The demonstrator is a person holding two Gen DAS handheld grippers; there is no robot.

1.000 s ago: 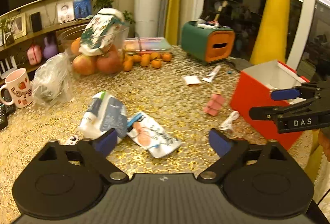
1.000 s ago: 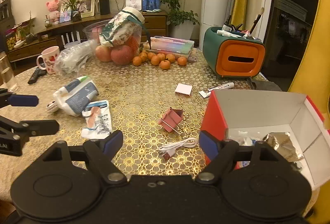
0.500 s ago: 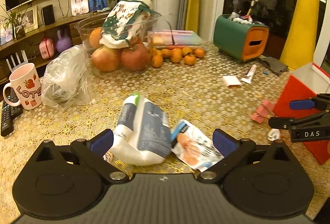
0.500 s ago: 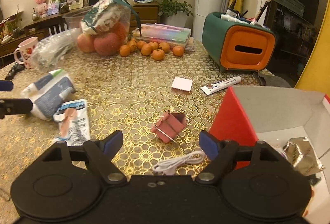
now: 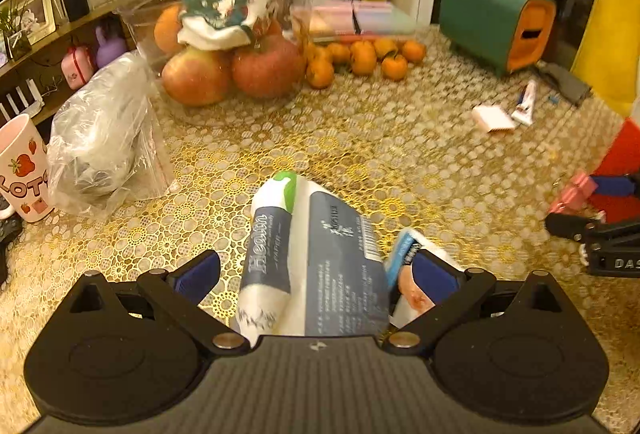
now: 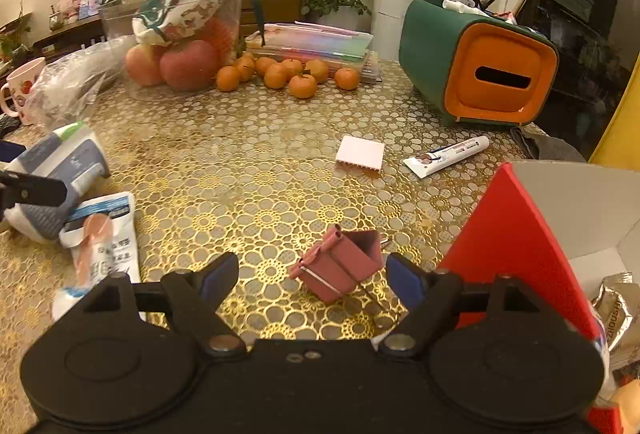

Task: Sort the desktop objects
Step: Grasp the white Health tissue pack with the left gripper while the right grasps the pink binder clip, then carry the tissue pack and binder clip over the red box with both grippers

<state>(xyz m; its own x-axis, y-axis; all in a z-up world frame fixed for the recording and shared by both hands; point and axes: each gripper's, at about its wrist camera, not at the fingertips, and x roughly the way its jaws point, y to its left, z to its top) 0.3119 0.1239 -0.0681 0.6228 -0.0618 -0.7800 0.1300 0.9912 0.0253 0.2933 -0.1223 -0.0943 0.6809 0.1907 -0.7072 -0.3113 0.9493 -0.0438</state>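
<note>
A white and grey tissue pack (image 5: 320, 262) lies on the gold-patterned table between the spread jaws of my left gripper (image 5: 316, 274), which is open; its pads do not press the pack. A wet-wipe packet (image 5: 404, 282) lies beside the pack, partly behind the right finger. My right gripper (image 6: 312, 278) is open, and a pink binder clip (image 6: 340, 266) lies on the table between its fingers, untouched. The red box (image 6: 516, 234) stands open just right of it, with a foil wrapper (image 6: 616, 314) inside. In the right wrist view the tissue pack (image 6: 60, 170) and wet-wipe packet (image 6: 104, 234) lie at the left.
A toothpaste tube (image 6: 446, 156) and a small white pad (image 6: 360, 154) lie mid-table. A green and orange organizer (image 6: 476, 62) stands at the back right. Tangerines (image 6: 300, 74), a fruit bowl (image 6: 180, 34), a plastic bag (image 5: 104, 138) and a mug (image 5: 20, 170) fill the back left.
My left gripper came forward and down until the tissue pack lay between its jaws. My right gripper dropped toward the pink binder clip, now between its fingers. Both stayed open.
</note>
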